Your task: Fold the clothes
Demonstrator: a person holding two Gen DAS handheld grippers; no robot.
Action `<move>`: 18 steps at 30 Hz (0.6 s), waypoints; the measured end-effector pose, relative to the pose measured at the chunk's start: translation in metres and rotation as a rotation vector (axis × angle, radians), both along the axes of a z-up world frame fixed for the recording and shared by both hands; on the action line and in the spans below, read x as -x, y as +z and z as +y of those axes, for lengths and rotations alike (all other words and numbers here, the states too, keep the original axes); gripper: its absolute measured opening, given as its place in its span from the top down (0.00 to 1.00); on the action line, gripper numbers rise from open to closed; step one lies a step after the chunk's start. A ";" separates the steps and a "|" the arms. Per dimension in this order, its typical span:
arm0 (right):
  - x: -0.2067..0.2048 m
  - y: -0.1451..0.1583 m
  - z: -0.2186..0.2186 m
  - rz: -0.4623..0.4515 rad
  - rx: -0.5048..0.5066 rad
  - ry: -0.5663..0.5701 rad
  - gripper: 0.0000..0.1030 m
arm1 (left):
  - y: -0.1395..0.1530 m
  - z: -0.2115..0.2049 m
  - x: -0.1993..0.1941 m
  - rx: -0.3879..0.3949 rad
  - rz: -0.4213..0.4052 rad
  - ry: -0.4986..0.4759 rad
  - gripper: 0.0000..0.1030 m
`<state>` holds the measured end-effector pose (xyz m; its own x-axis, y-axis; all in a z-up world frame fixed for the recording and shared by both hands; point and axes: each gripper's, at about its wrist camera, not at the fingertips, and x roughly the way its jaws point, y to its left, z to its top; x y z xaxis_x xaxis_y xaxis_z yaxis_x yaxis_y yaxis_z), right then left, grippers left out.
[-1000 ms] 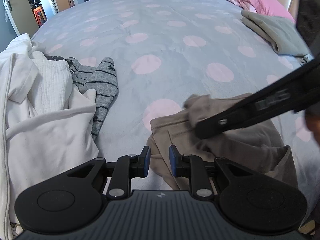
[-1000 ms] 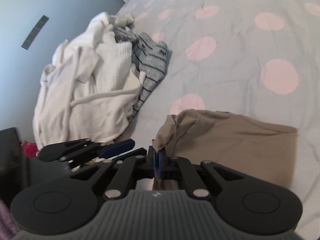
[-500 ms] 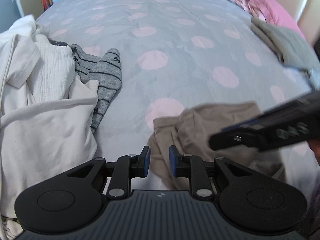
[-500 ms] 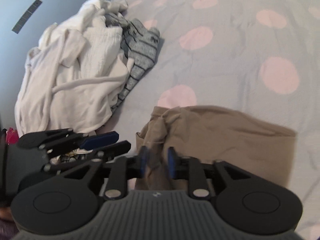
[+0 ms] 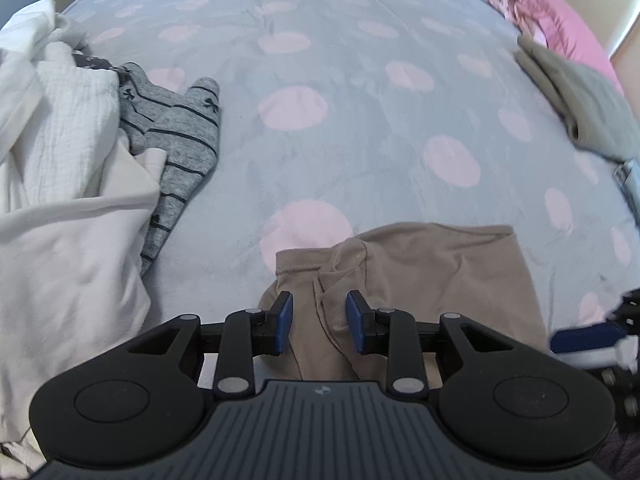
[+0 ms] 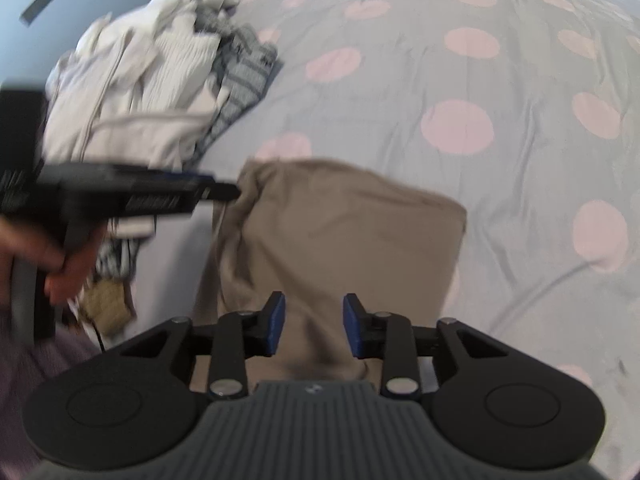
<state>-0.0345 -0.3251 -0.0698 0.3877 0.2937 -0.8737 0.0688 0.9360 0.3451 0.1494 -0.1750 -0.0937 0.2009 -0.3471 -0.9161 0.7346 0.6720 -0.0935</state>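
The bed (image 5: pixel 360 152) is covered with a grey sheet with pale pink round dots, a little wrinkled. In the left wrist view, a folded tan garment (image 5: pixel 420 272) lies flat on the sheet at 6 o'clock. At 9 o'clock there is a loose heap of white clothes (image 5: pixel 60 184), and a grey striped garment (image 5: pixel 180 136) lies partly under the heap's edge, with one end on the bare sheet. At 2 o'clock, near the bed's edge, rests a folded grey-green garment (image 5: pixel 584 104). Beyond it, at 1 o'clock, lies pink bedding (image 5: pixel 536 4).
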 end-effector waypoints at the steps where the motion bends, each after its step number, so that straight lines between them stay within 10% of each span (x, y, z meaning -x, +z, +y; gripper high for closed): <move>1: 0.005 0.000 0.002 0.004 0.014 0.024 0.61 | -0.002 -0.002 0.000 -0.010 0.005 -0.008 0.74; 16: 0.019 -0.026 0.031 0.080 0.177 0.262 0.59 | -0.020 -0.028 0.009 -0.103 -0.006 -0.076 0.86; 18: 0.016 -0.029 0.030 0.087 0.172 0.249 0.76 | -0.019 -0.029 0.010 -0.097 -0.007 -0.077 0.92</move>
<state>-0.0507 -0.2952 -0.0992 0.2441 0.2151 -0.9456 -0.1475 0.9720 0.1830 0.1397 -0.2044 -0.1124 0.1834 -0.2717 -0.9447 0.7846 0.6195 -0.0259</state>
